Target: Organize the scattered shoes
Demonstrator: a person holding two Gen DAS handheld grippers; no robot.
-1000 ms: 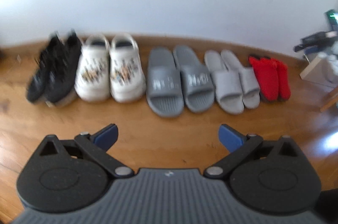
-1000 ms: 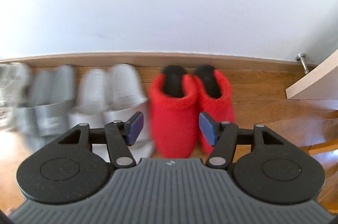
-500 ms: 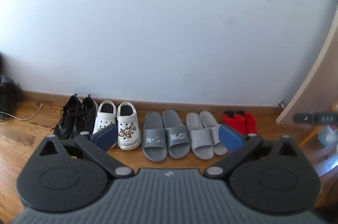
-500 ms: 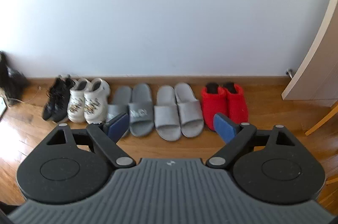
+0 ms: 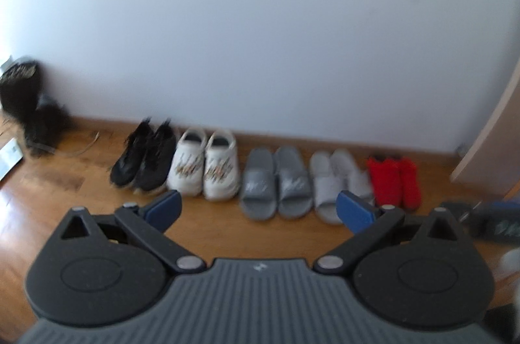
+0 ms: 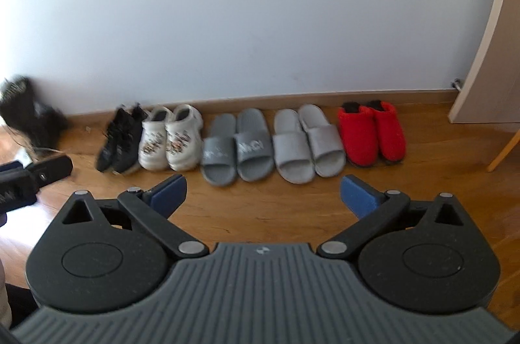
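Several pairs of shoes stand in a row along the white wall: black sneakers (image 6: 120, 139), white clogs (image 6: 169, 142), dark grey slides (image 6: 237, 146), light grey slides (image 6: 308, 146) and red slippers (image 6: 370, 133). The same row shows in the left wrist view, from the sneakers (image 5: 143, 159) to the red slippers (image 5: 393, 181). My left gripper (image 5: 258, 209) is open and empty, held back from the row. My right gripper (image 6: 263, 193) is open and empty, also well short of the shoes. The left gripper shows at the left edge of the right wrist view (image 6: 29, 178).
The floor is wood (image 6: 266, 207). A dark bundle with cables (image 6: 26, 113) lies by the wall at the far left. A light wooden door or panel (image 6: 487, 51) stands at the right, with a wooden leg (image 6: 503, 152) beside it.
Both grippers have pulled back from the shoes, so the whole row now shows. The right gripper, narrower around the red slippers a second ago, has opened wide.
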